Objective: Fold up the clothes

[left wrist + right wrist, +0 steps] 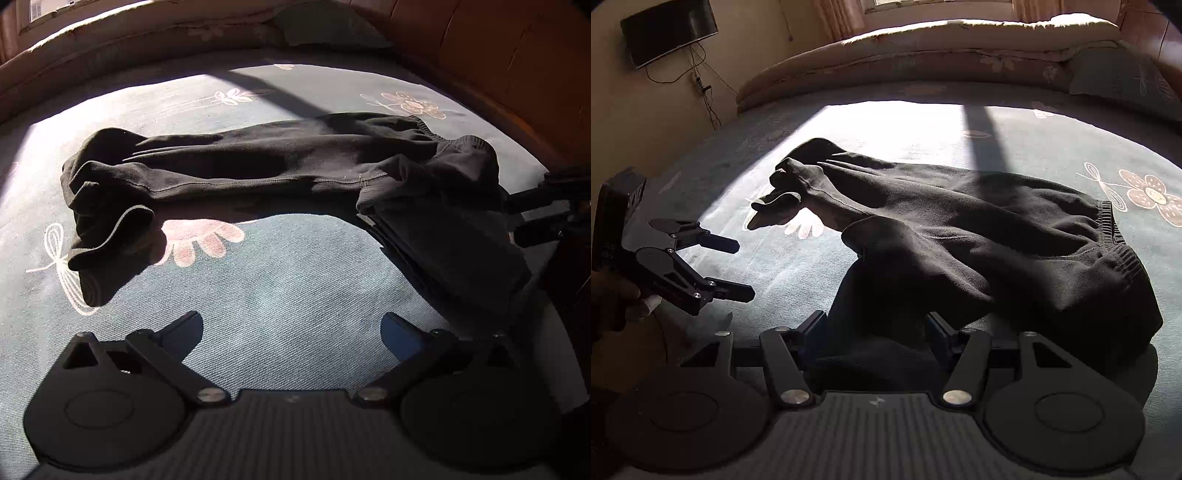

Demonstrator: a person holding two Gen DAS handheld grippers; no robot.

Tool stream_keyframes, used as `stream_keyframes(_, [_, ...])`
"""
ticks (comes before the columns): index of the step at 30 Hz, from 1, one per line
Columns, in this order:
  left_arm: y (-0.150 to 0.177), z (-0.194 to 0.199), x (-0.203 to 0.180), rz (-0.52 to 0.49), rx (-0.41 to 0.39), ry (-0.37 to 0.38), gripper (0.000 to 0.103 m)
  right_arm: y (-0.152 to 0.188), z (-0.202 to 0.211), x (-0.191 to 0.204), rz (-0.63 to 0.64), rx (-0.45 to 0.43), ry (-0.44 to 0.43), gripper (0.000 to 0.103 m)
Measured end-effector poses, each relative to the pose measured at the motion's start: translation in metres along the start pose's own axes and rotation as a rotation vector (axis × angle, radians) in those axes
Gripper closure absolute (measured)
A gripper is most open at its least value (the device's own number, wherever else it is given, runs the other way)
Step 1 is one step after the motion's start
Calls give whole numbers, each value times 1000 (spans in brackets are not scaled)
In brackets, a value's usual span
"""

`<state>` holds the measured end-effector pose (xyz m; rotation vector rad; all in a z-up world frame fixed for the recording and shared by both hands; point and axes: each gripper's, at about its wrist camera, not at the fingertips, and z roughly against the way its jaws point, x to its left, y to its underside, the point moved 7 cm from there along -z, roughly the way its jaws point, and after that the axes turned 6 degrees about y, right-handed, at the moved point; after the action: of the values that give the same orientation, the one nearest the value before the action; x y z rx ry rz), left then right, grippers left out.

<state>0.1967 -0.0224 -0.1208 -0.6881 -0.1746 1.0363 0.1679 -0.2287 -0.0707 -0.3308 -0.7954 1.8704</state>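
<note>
The black trousers (288, 166) are lying lengthwise across the bed (280, 295), waistband end sitting nearest the right gripper (877, 325), whose spread fingers are gripping nothing, while the left gripper (291, 328) is hovering open and empty.

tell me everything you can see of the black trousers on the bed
The black soft-knit trousers lie crumpled across the blue flowered bedsheet, half in sunlight. The ribbed elastic waistband sits at one end and the bunched leg cuffs at the other. One leg is folded toward the near edge. The right tool stands open over that fold; the left tool is clear of them.
</note>
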Motion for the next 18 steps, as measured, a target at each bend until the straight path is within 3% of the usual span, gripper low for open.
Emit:
stream_keyframes(5, [-3, 4, -21, -15, -13, 10, 1, 6, -10, -11, -33, -5, 33, 39])
stream_keyframes(11, [4, 4, -27, 8, -3, -8, 1, 12, -1, -77, -203, -42, 123, 39])
stream_keyframes(16, [5, 4, -30, 31, -9, -21, 1, 25, 6, -159, -384, -95, 321, 39])
stream_keyframes(18, [4, 4, -30, 45, -13, -10, 1, 39, 1, -191, -464, -93, 387, 33])
